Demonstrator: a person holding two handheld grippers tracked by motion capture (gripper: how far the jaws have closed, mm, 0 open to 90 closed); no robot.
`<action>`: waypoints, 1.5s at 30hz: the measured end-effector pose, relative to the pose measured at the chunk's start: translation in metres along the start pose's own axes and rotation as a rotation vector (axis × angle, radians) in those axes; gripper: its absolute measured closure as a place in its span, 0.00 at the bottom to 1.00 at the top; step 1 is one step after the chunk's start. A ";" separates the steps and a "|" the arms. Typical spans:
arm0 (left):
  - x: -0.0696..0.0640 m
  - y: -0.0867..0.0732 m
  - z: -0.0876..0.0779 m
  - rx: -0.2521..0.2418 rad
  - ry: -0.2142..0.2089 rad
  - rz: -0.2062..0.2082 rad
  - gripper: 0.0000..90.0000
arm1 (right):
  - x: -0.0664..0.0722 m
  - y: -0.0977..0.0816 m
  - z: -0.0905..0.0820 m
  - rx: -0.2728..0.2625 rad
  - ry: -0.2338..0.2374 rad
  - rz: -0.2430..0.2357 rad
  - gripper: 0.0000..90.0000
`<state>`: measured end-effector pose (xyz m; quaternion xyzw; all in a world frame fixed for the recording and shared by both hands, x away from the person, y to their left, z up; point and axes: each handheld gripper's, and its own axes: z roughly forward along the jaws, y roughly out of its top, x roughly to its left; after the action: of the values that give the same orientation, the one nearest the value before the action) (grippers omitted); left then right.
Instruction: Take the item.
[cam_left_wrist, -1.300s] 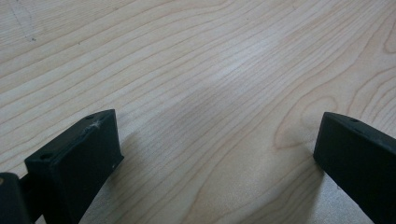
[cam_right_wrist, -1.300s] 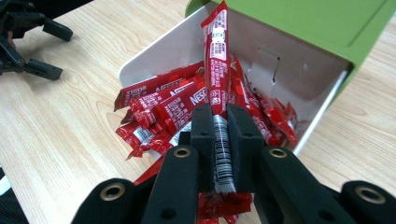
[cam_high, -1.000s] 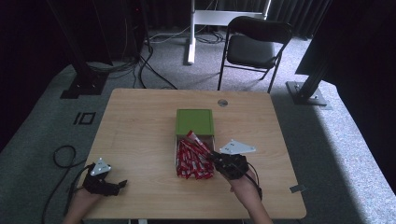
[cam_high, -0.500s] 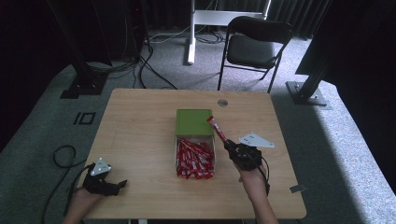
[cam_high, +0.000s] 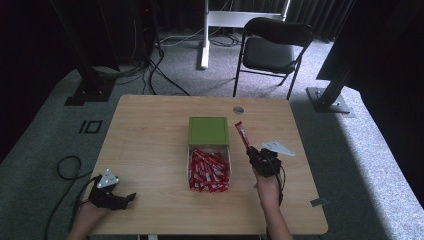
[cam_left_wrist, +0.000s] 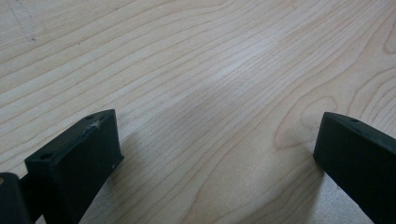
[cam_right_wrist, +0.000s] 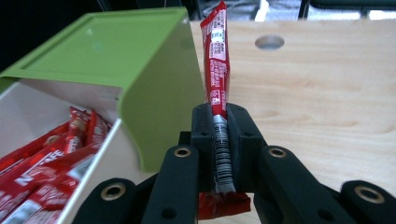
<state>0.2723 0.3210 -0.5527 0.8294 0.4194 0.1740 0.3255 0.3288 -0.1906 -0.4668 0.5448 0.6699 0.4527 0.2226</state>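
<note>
A white box (cam_high: 231, 159) with a green lid (cam_high: 208, 131) pushed to its far half sits mid-table and holds several red sachets (cam_high: 207, 170). Just right of the box, my right gripper (cam_high: 251, 150) is shut on one red sachet (cam_high: 242, 134), which points up and away from me. In the right gripper view the red sachet (cam_right_wrist: 215, 60) sticks up from between the closed pads, beside the green lid (cam_right_wrist: 112, 60), with more sachets (cam_right_wrist: 42, 168) in the box at left. My left gripper (cam_high: 131, 197) rests at the near left of the table. Its fingers (cam_left_wrist: 77, 158) stand wide apart over bare wood.
The wooden table (cam_high: 150, 145) has a round cable hole (cam_high: 238, 110) near its far edge. A folding chair (cam_high: 276, 47) stands behind the table, with stand bases and cables on the carpet. A small grey tag (cam_high: 318, 202) lies near the table's right front corner.
My right gripper has lifted one sachet out of the box and carried it to the right, then lowered it beside the box. The left gripper has stayed put.
</note>
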 end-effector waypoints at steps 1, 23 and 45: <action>0.000 0.000 0.000 -0.001 0.000 -0.001 0.02 | 0.000 -0.002 0.003 0.001 -0.007 0.007 0.92; 0.000 0.000 0.000 -0.001 0.000 -0.001 0.02 | 0.006 -0.035 0.076 0.141 -0.044 0.115 0.92; 0.000 0.000 0.000 -0.001 0.000 -0.001 0.02 | 0.004 -0.043 0.085 0.220 0.000 0.098 0.56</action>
<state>0.2723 0.3210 -0.5527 0.8291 0.4196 0.1740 0.3260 0.3724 -0.1554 -0.5443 0.5979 0.6883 0.3867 0.1389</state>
